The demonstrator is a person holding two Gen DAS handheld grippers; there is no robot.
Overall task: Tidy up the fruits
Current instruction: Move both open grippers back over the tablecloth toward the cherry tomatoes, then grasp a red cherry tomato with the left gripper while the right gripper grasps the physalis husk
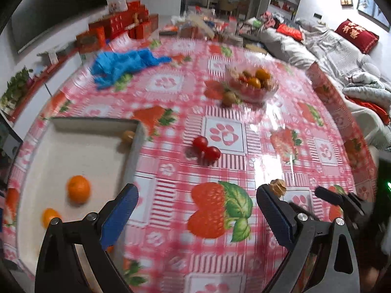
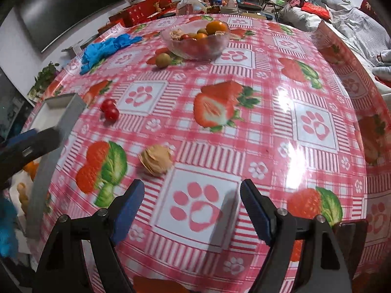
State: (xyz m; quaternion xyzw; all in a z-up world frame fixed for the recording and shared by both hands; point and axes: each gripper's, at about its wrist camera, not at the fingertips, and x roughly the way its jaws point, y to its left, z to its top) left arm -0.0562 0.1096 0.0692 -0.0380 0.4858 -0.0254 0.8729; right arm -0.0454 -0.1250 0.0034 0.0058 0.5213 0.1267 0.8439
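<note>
Three fruits at least sit in the white tray [image 1: 80, 151] at the table's left edge, two oranges [image 1: 78, 189] and a small brown one in its far corner, so the sort looks barely begun. Loose on the cloth wait two cherry tomatoes [image 1: 206, 147], a papery husked fruit [image 2: 156, 160] and a greenish one beside the glass bowl [image 2: 195, 41], full near the far edge. Left gripper [image 1: 195, 210] and right gripper [image 2: 191, 202] both hang spread wide, empty.
</note>
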